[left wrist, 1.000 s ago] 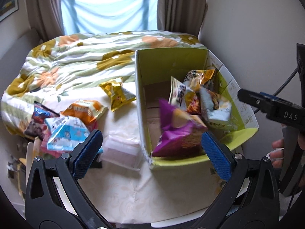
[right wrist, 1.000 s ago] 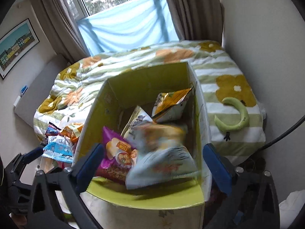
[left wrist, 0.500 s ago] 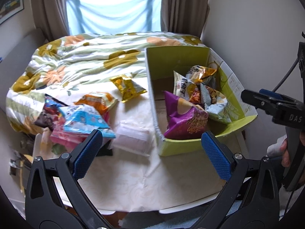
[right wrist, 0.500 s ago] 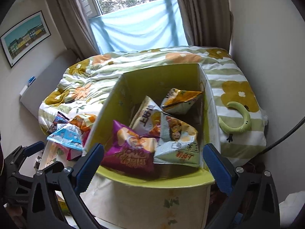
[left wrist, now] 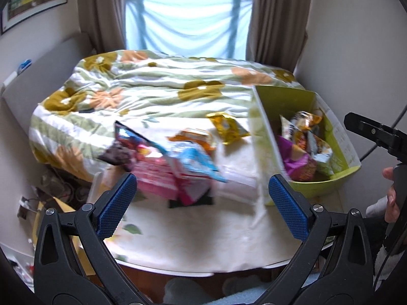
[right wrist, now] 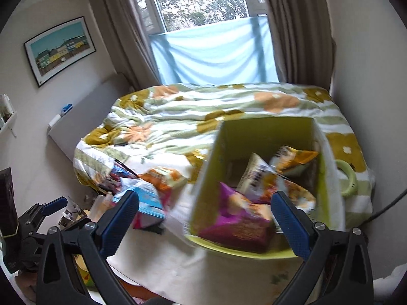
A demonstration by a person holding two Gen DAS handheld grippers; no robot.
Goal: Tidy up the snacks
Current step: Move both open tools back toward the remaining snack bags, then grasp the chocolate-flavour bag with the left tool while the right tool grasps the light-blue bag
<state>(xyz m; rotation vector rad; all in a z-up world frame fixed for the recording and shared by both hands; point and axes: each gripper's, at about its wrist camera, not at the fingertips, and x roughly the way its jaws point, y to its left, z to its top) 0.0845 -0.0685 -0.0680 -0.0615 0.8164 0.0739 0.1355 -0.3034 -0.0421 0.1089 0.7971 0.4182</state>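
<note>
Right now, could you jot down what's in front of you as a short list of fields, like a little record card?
Setting: table with a pale cloth, beside a bed with a floral duvet
Container: green box, open top
In the box: purple bag and several other snack packets
Outside the box: yellow packet, orange packet, blue packet, pink packet
Left gripper: open, empty
Right gripper: open, empty

Both wrist cameras look down and forward from near the surface (left wrist: 193, 239) edge toward the window at 12 o'clock. They share the green box (left wrist: 328, 183) (right wrist: 206, 175), at 3 o'clock for the left and 1 for the right.
</note>
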